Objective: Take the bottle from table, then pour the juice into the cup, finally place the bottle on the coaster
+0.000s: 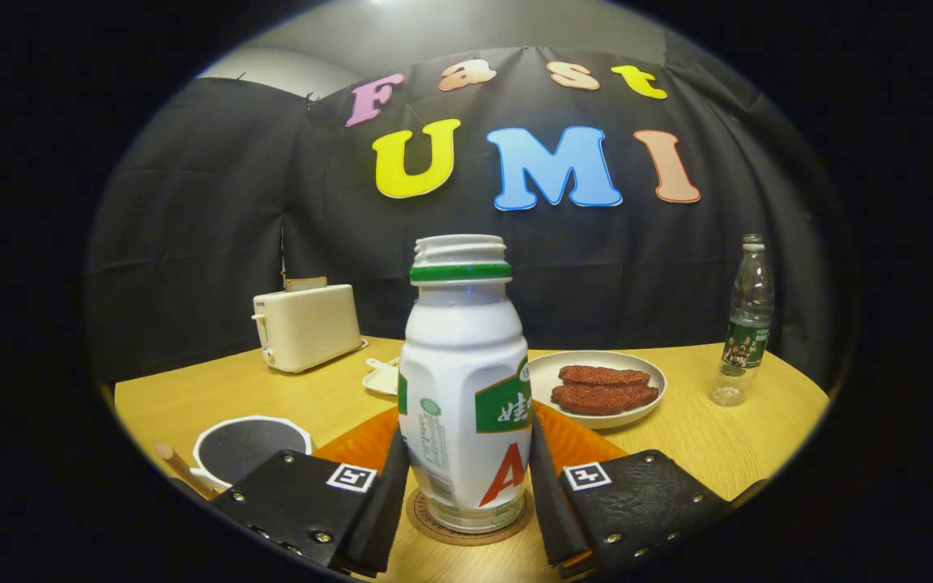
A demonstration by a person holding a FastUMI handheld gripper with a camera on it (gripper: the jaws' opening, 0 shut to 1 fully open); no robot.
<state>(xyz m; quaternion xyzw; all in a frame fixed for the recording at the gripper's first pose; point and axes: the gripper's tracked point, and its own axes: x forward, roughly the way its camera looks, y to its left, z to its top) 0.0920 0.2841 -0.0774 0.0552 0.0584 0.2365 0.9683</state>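
The bottle [464, 380] is standing upright on the coaster [468, 522], between the fingers of the gripper [463, 494], which are flanking it; contact unclear. Placement step appears underway; next, widening and withdrawing straight back.

A staged booth: black cloth wall [215, 235] behind a wooden table [677, 437] holding a cream toaster [308, 326] and a plate of patties [600, 387].

The scene is viewed from the gripper [465, 494] itself, low over the yellow wooden table [701, 441] and forward along the two fingers. The lens is held very close to the uncapped white plastic bottle [464, 380], which is seen between the fingers and level with it.
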